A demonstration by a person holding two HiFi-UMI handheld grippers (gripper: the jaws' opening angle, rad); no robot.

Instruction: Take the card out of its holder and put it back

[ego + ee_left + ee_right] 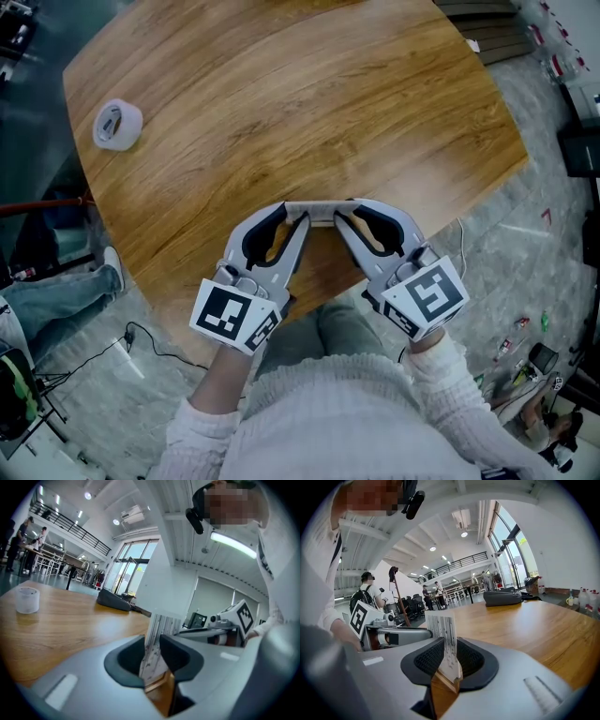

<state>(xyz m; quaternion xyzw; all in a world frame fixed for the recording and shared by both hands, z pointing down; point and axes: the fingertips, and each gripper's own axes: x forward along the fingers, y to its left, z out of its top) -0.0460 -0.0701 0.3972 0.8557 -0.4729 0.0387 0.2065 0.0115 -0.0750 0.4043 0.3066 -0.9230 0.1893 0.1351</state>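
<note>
A thin white card with fine striped print (322, 214) spans the gap between my two grippers, over the near edge of the wooden table (309, 103). My left gripper (298, 216) pinches its left end, and in the left gripper view the card (157, 637) stands upright between the pads of that gripper (151, 657). My right gripper (345, 214) pinches the other end; in its own view the card (443, 632) rises from between its dark pads (447, 662). I cannot tell card from holder.
A roll of clear tape (117, 125) lies at the table's far left (26, 600). A grey bag (502, 597) lies on the table's far end (113, 601). Cables and clutter cover the floor around the table. People stand in the hall behind.
</note>
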